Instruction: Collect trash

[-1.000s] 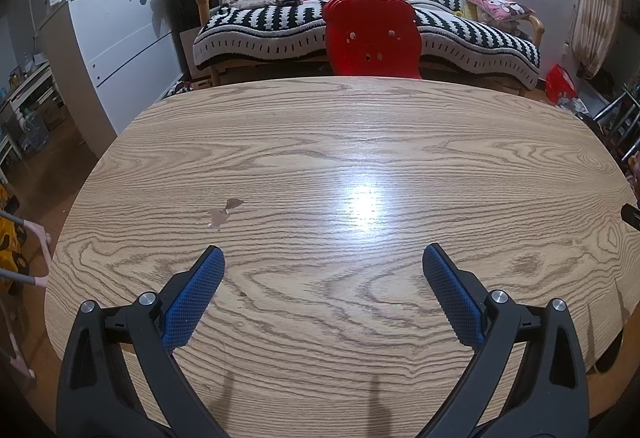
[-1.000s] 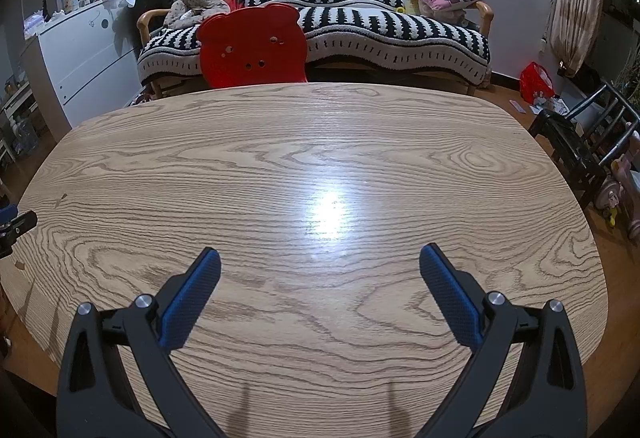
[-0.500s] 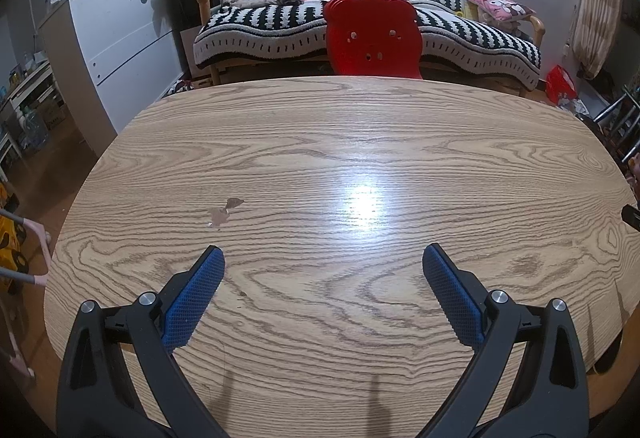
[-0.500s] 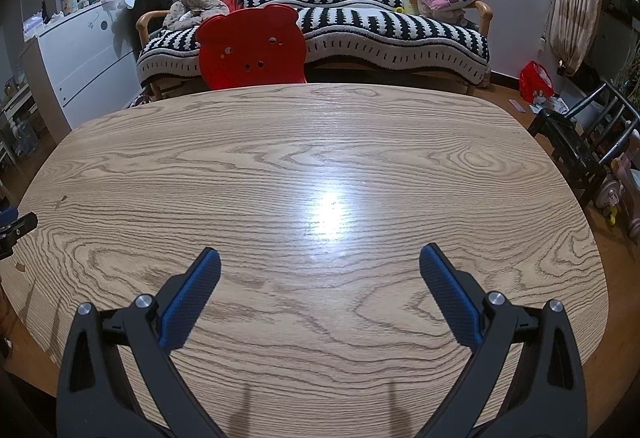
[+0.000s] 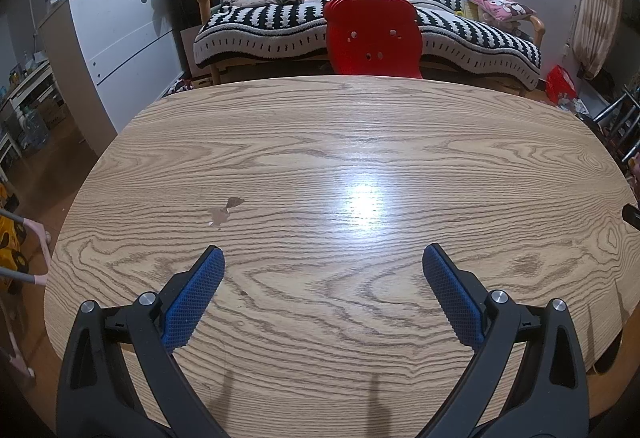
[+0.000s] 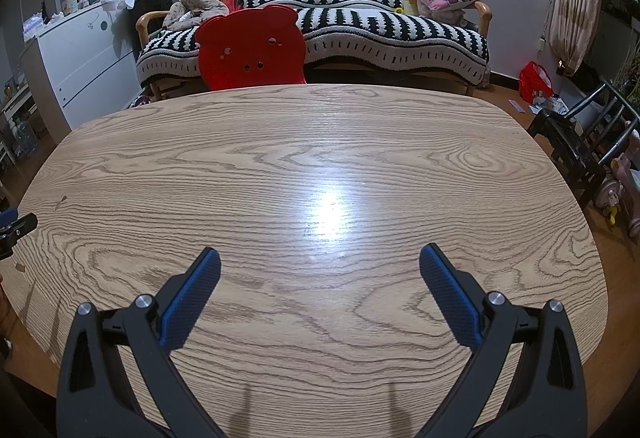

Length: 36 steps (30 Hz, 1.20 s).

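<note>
Left wrist view shows the scraps [image 5: 224, 212] lying flat on the table [image 5: 400, 142], just ahead of the left gripper [image 5: 322, 262] and off its left fingertip [image 5: 212, 258]; jaws spread, empty; the right gripper [image 6: 320, 264], equally spread, sits farther off, so the left looks nearer.
</note>
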Tool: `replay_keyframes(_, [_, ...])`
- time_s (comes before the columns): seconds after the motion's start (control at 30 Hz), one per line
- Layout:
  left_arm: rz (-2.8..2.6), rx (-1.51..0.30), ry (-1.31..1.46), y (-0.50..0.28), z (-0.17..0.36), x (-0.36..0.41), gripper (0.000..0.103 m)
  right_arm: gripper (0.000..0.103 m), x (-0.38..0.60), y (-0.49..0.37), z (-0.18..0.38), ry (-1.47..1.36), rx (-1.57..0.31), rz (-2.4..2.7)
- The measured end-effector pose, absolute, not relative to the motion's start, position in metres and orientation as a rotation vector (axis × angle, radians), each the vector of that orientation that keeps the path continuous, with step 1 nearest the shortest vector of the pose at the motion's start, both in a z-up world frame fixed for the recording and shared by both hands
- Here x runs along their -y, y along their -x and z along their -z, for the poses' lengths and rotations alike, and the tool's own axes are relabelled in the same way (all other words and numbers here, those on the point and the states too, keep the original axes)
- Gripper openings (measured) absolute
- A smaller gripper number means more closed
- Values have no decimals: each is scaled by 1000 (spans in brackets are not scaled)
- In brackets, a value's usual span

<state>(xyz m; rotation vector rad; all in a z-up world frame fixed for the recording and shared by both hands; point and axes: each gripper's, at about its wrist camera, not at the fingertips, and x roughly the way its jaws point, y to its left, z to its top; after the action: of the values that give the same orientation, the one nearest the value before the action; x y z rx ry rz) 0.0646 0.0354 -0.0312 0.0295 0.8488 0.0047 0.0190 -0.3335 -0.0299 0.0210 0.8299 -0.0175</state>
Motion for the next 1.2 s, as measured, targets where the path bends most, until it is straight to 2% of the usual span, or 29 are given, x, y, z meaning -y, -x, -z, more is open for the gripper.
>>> replay_keyframes(1.2, [-12, -833, -62, -63, 27, -32, 96, 96, 333, -19, 30, -22, -830, 18])
